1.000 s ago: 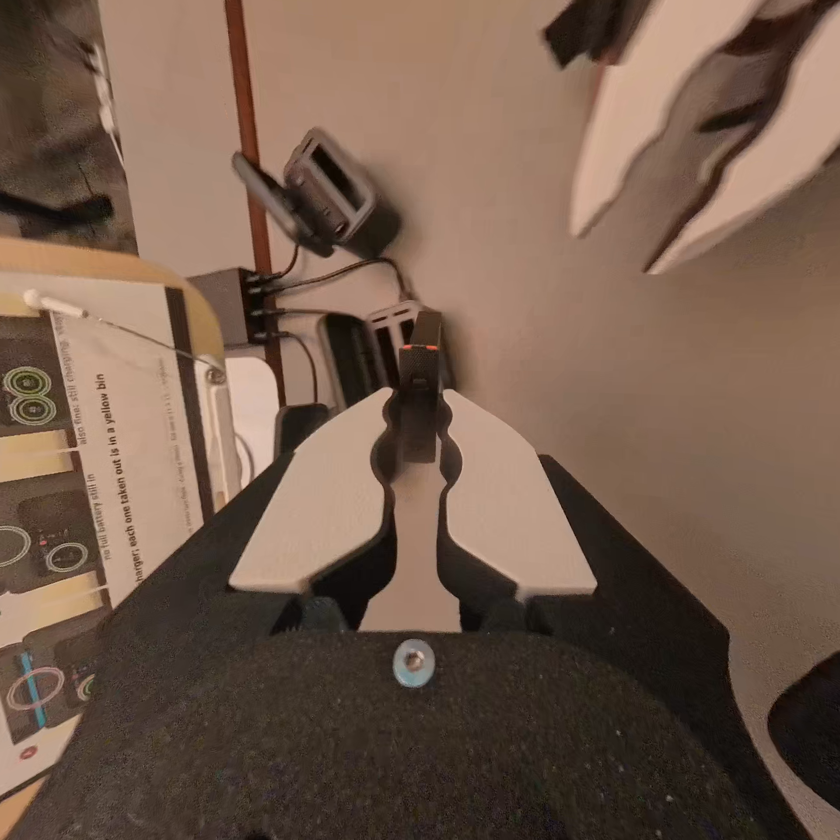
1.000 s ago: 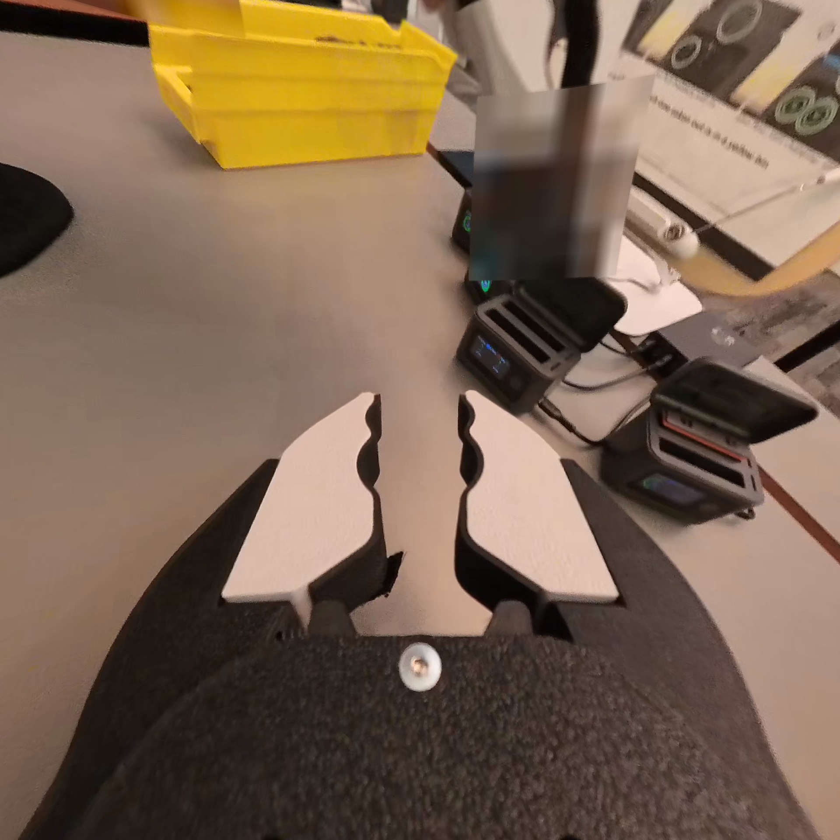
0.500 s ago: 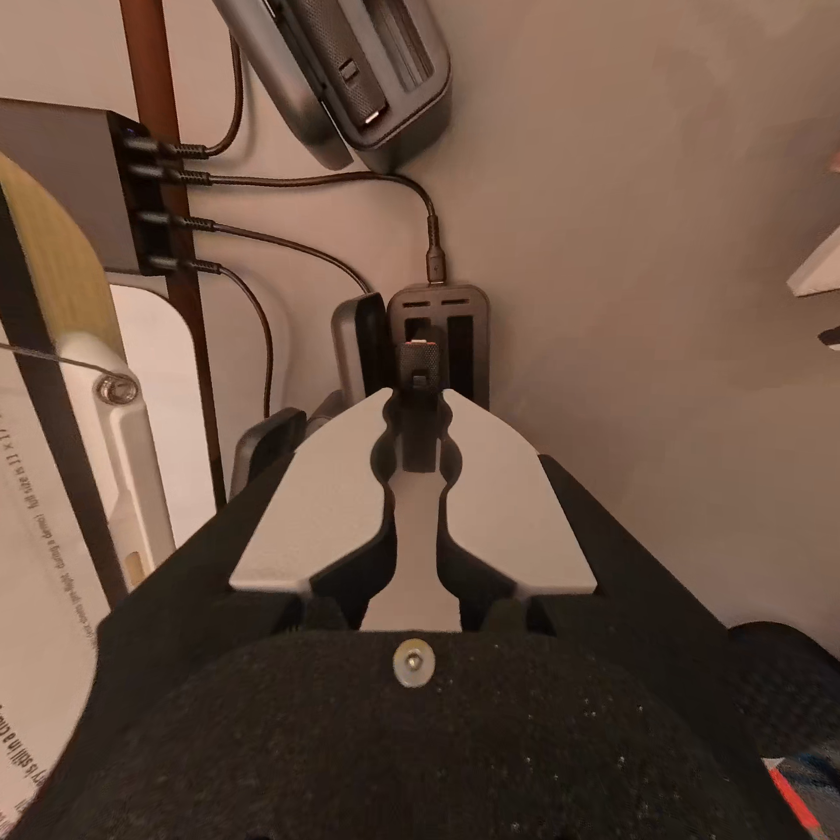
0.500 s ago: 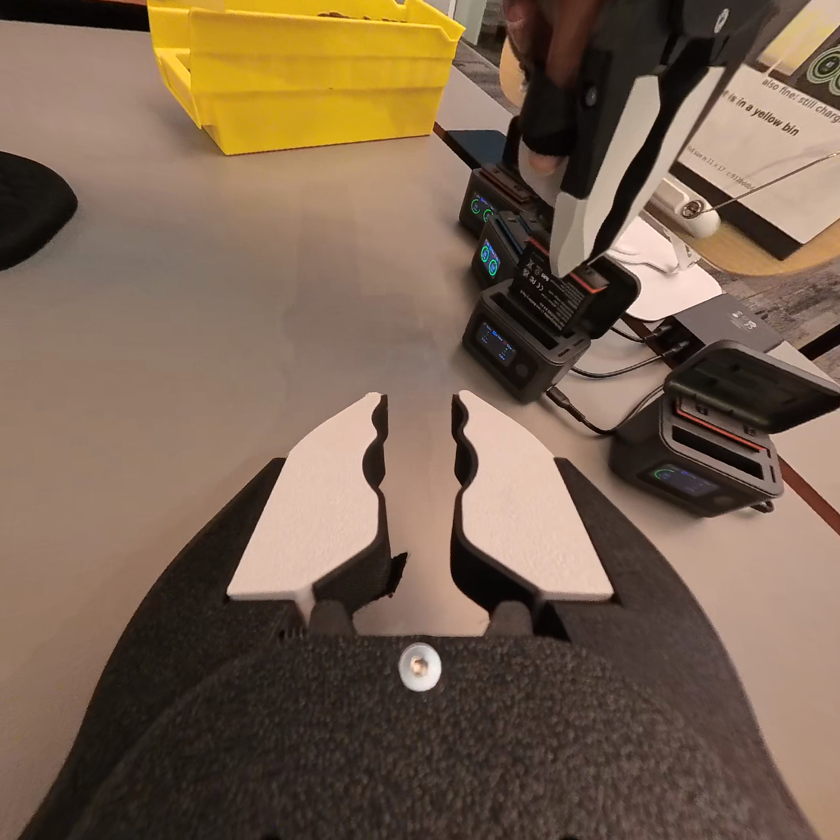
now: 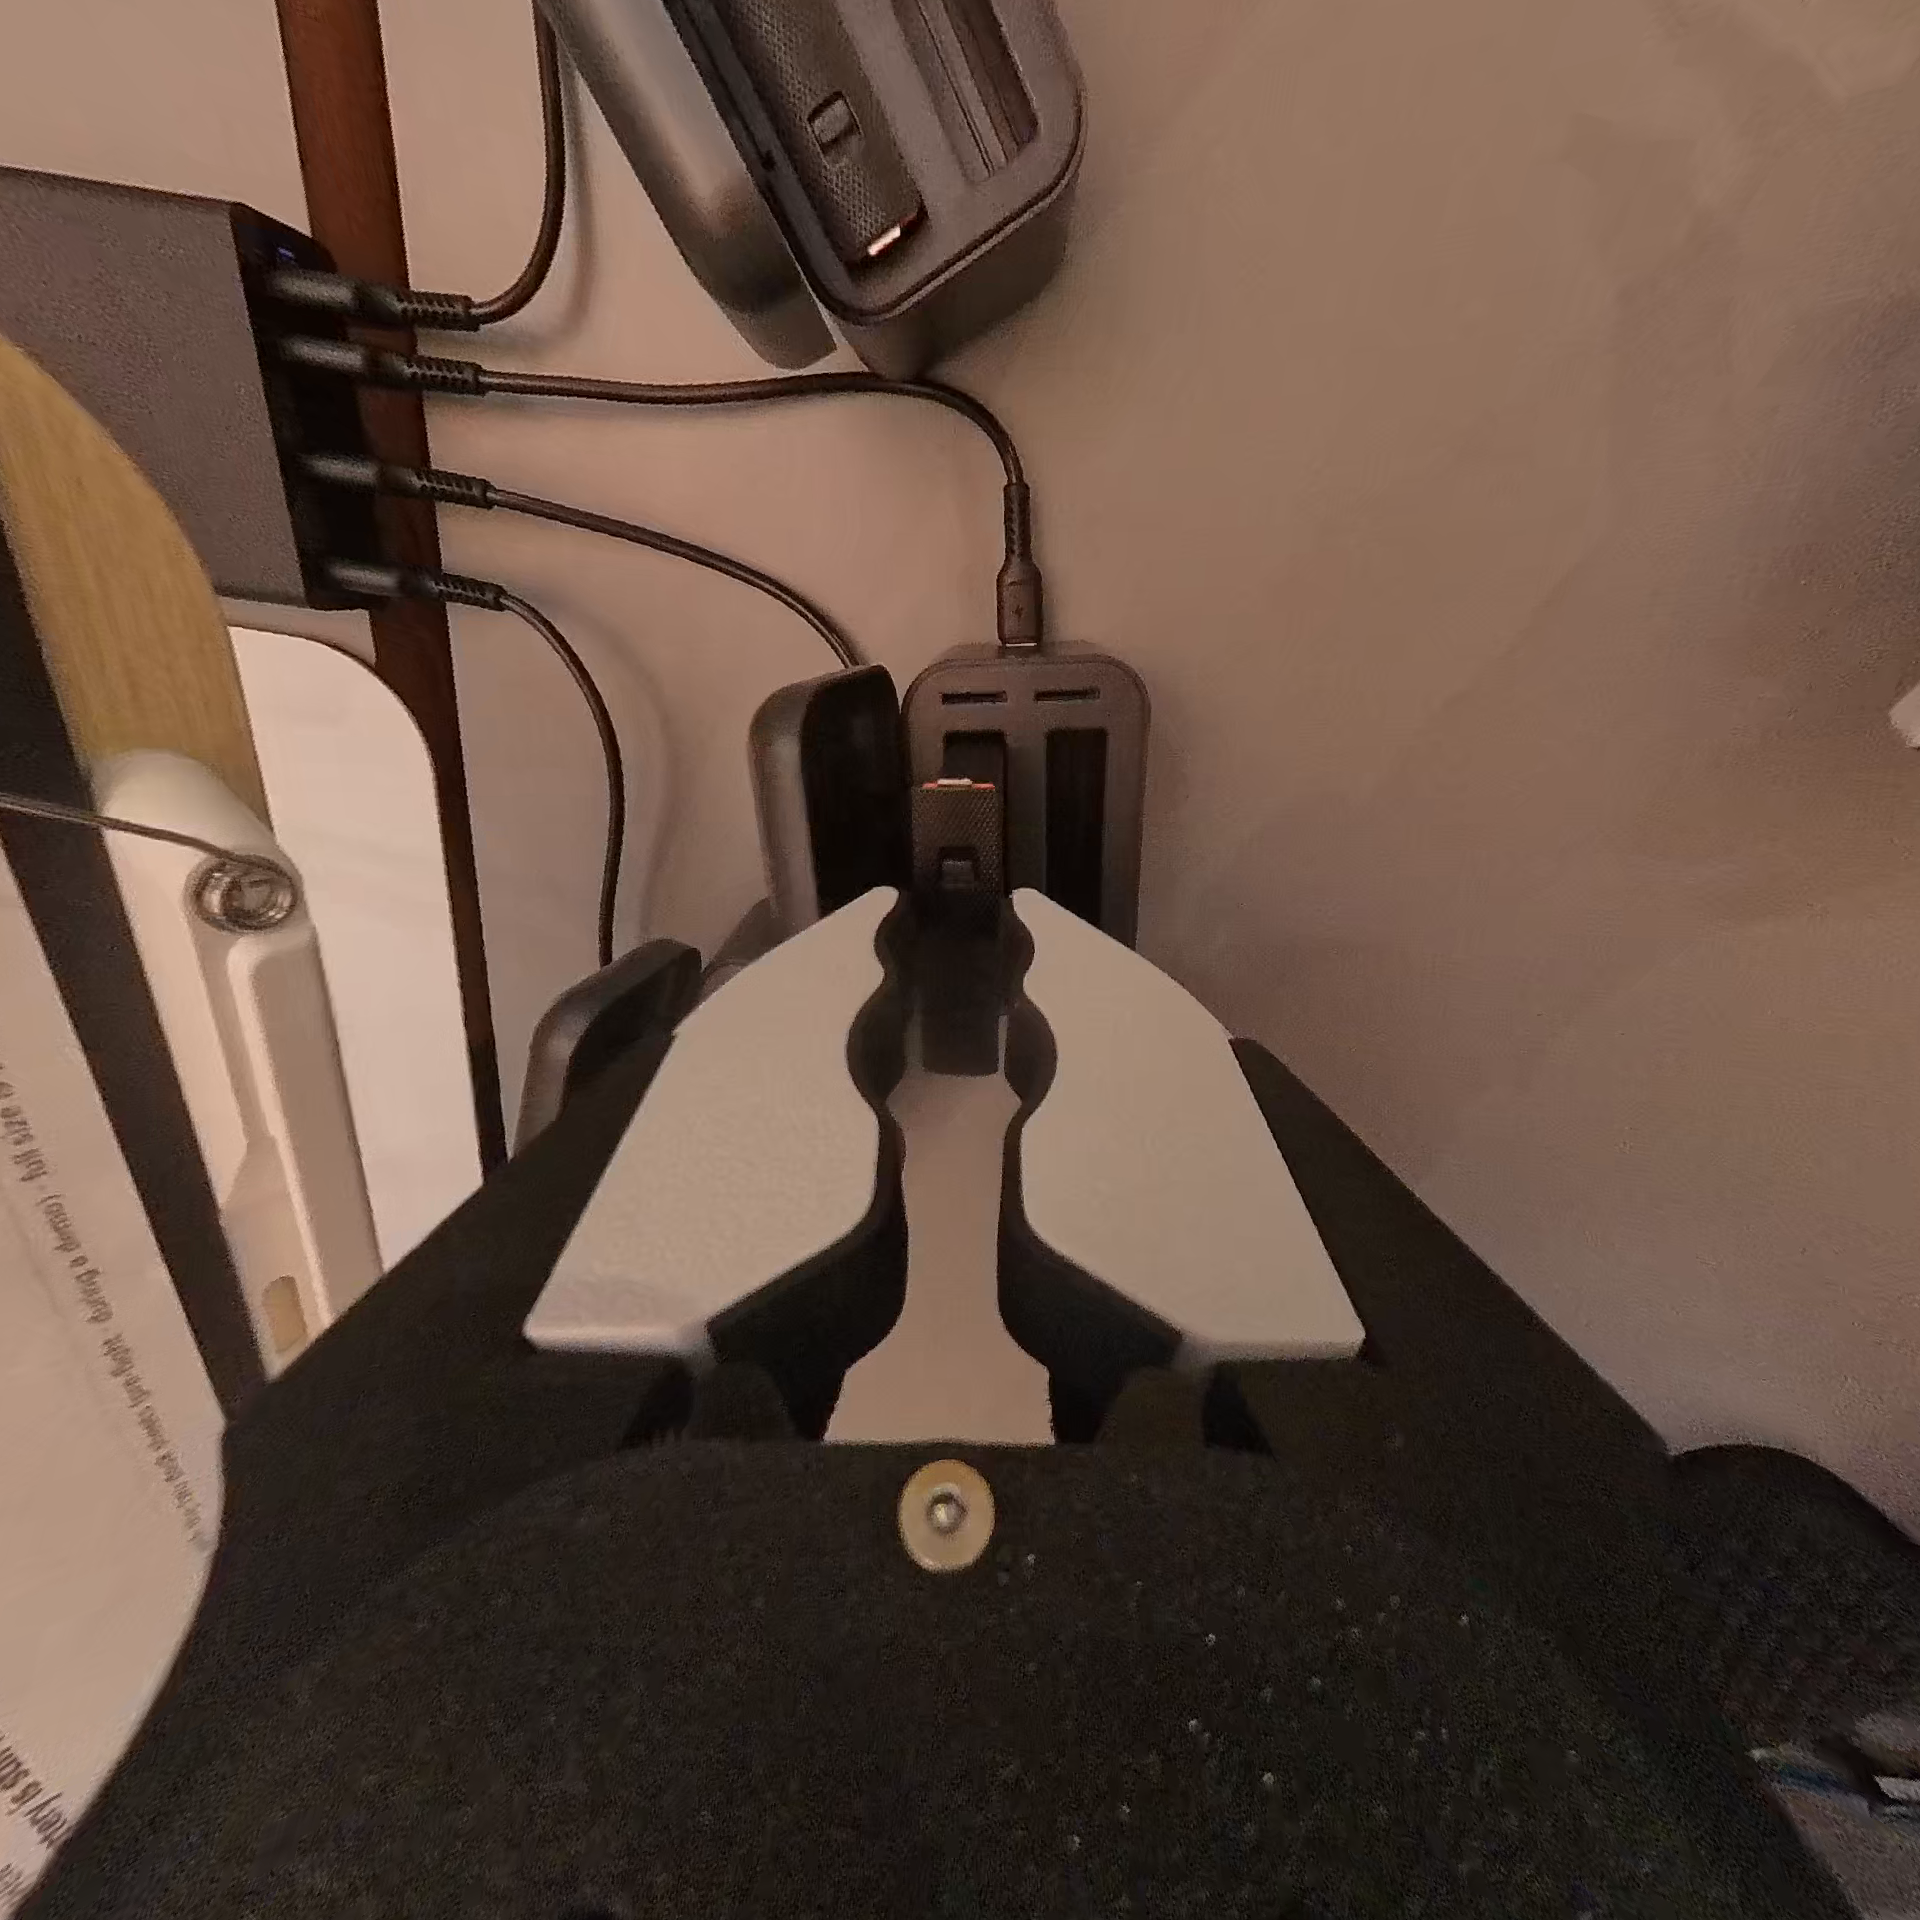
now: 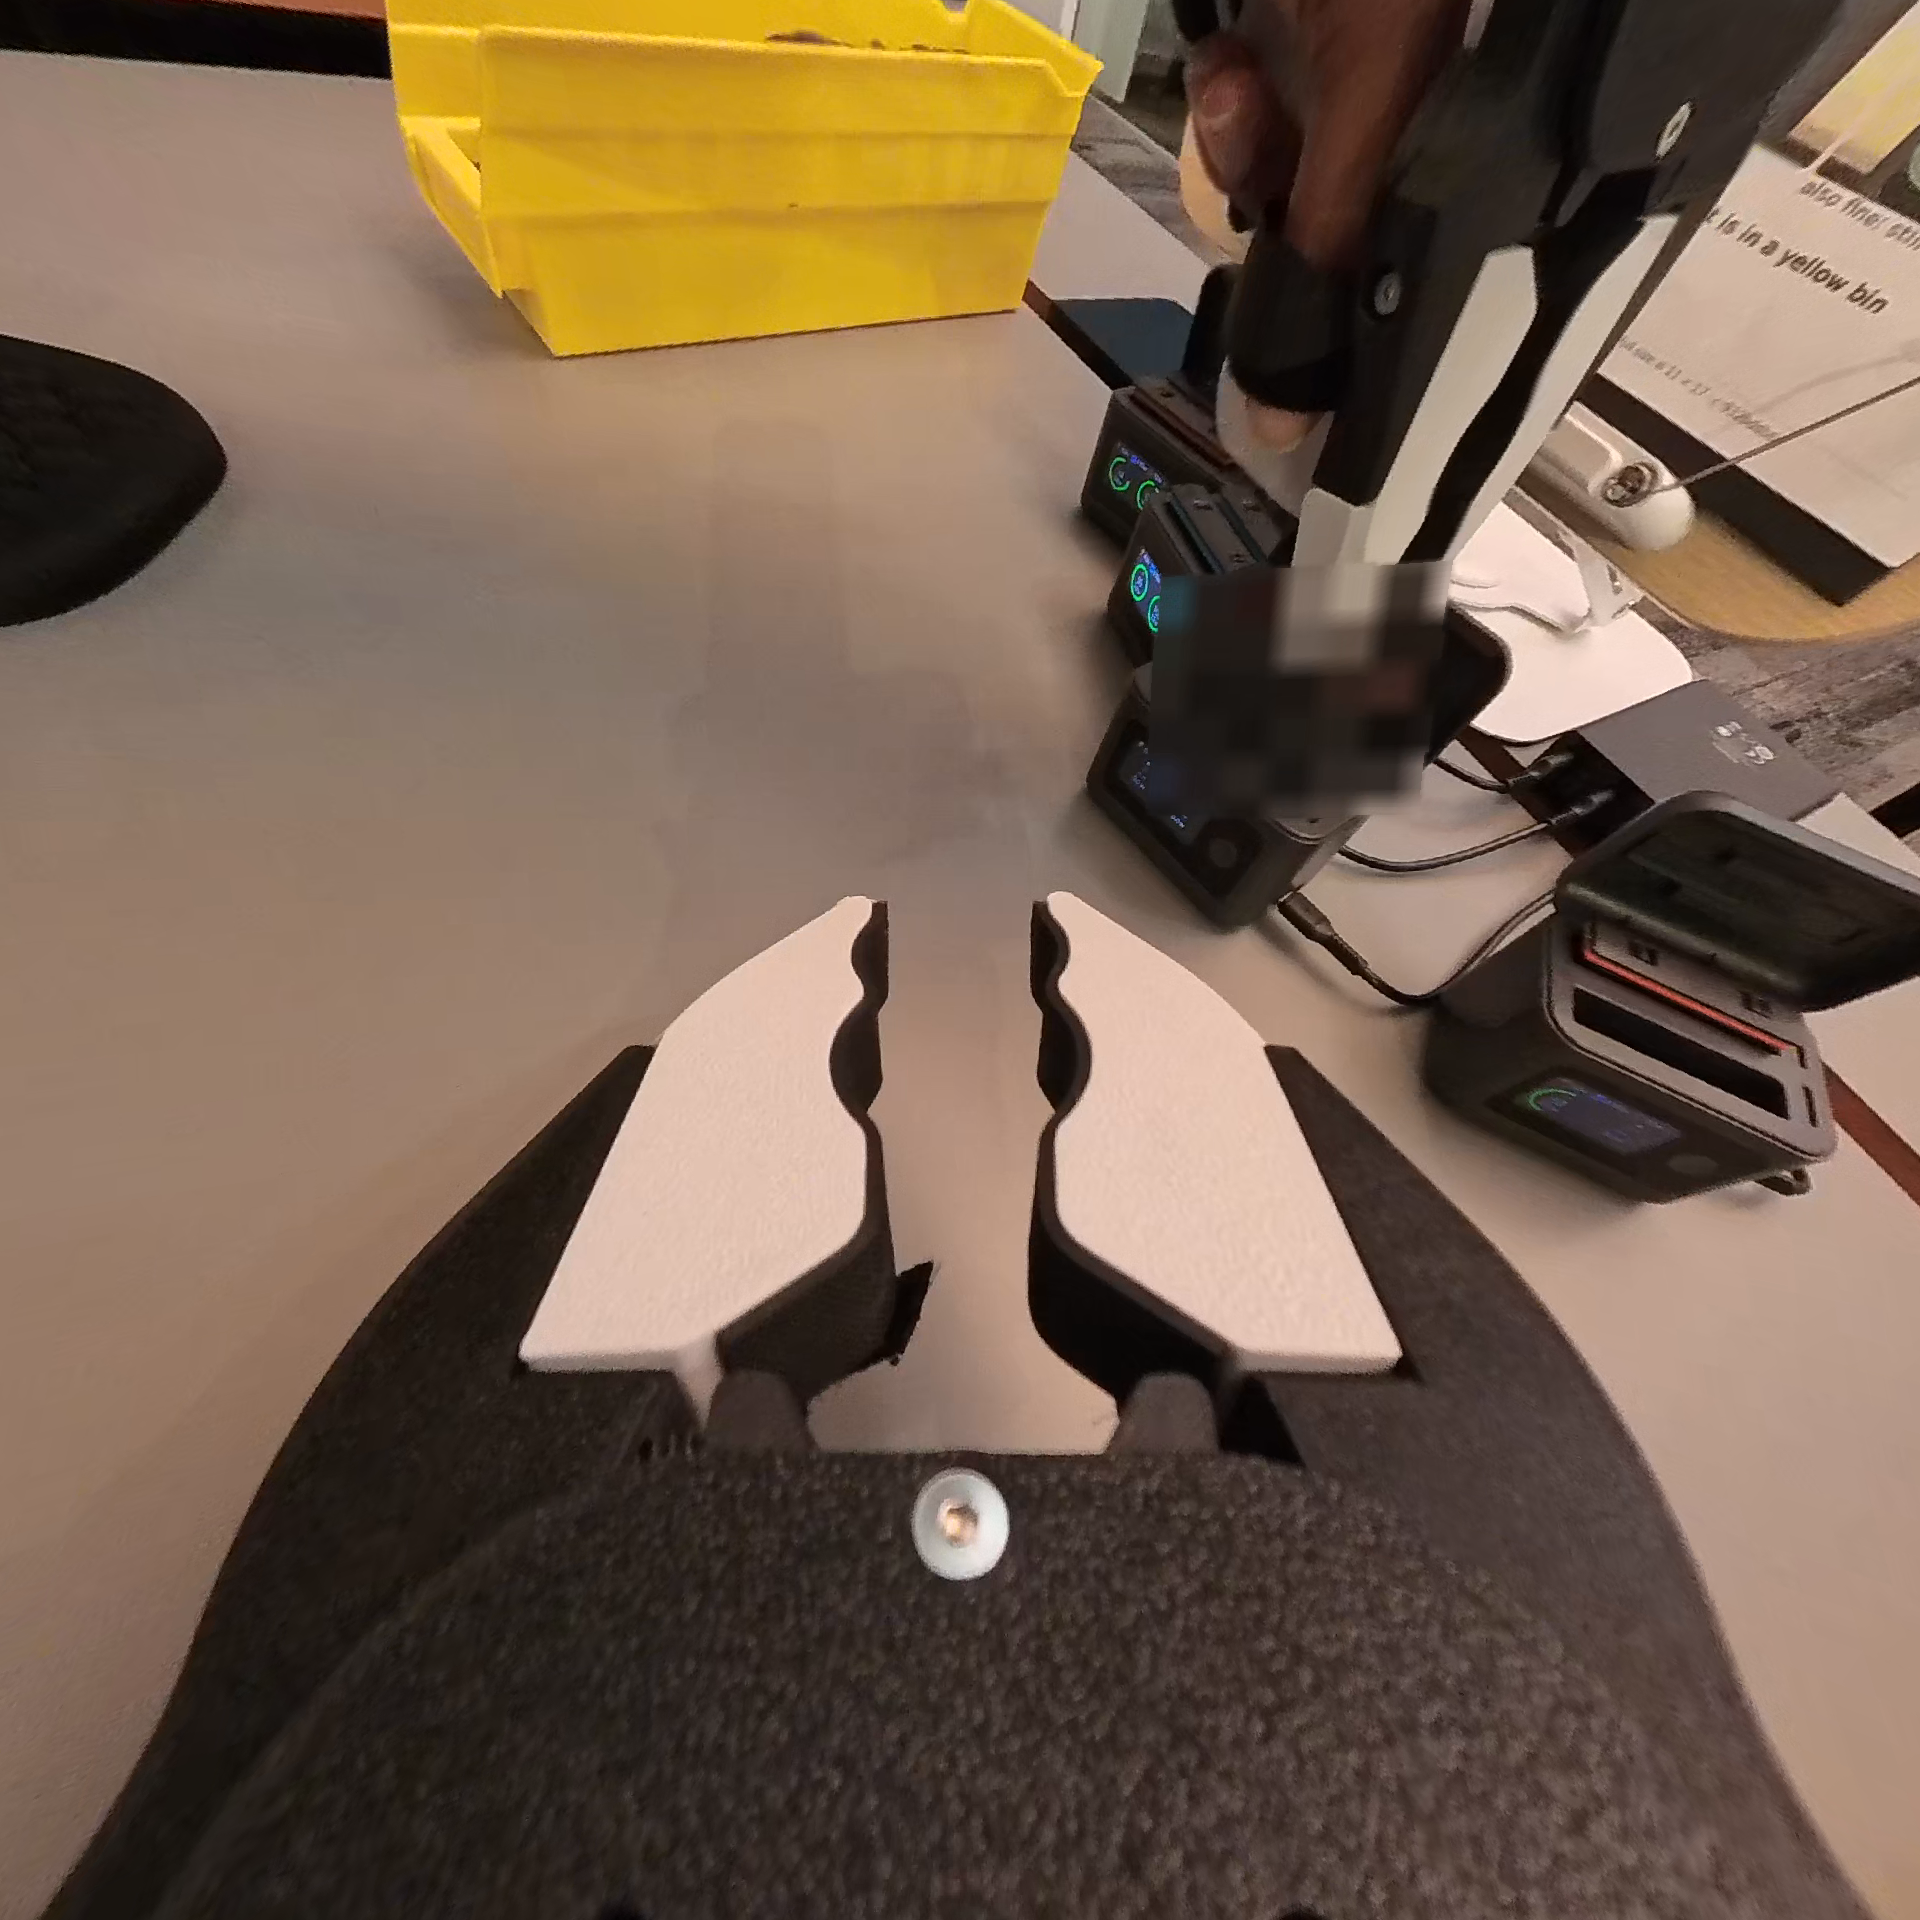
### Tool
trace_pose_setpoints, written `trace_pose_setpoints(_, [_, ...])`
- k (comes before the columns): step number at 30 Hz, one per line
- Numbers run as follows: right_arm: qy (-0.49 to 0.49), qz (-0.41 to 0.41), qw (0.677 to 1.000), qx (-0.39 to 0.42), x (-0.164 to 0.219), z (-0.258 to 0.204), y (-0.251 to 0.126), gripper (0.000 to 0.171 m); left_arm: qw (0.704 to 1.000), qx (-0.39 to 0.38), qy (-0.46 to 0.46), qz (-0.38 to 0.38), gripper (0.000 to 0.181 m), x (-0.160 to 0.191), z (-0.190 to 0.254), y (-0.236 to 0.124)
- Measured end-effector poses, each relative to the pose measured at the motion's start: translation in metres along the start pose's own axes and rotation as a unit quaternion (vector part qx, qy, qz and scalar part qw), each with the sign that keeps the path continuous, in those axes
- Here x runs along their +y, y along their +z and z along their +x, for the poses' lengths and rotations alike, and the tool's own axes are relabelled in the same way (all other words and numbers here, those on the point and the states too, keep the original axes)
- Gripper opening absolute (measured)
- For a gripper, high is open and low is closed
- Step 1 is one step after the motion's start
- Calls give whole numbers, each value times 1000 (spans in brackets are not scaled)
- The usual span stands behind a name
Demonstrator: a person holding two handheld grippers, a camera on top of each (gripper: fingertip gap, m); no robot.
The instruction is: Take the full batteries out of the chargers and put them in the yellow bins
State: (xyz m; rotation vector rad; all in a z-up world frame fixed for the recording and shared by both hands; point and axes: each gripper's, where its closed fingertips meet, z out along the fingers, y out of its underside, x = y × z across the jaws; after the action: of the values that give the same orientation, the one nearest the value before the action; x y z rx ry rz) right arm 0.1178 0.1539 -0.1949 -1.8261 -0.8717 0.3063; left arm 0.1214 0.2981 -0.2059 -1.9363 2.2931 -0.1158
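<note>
On the grey table (image 6: 520,727) the yellow bins (image 6: 748,187) sit at far left, well apart from the chargers along the right edge. The right gripper (image 6: 958,914) hangs over bare table, its white fingers (image 6: 727,1122) narrowly parted and empty. Further right, the left gripper (image 5: 956,904) is clamped on a battery (image 5: 956,862) directly over a slot of the open charger (image 5: 1091,707) — whether it is fully clear I cannot tell. It looks a rigid, smooth, light block, probably slippery — best pinched across its flat faces near the top.
</note>
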Motion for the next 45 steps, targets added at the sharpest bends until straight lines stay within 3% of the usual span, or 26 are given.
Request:
trace_pose_setpoints(9, [-2, 0, 1000, -5, 0, -2, 0, 26, 999, -26, 14, 14, 15, 1, 0, 18])
trace_pose_setpoints(19, [-3, -5, 1000, -12, 2, -5, 2, 26, 997, -50, 33, 53, 20, -1, 4, 5])
trace_pose_setpoints(26, [-7, -9, 1000, -17, 3, -9, 3, 26, 994, -87, 18, 67, 0, -1, -5, 5])
trace_pose_setpoints(45, [-1, -7, 1000, -28, 2, -12, 5, 26, 999, -36, -27, 1, 0, 5, 1, 17])
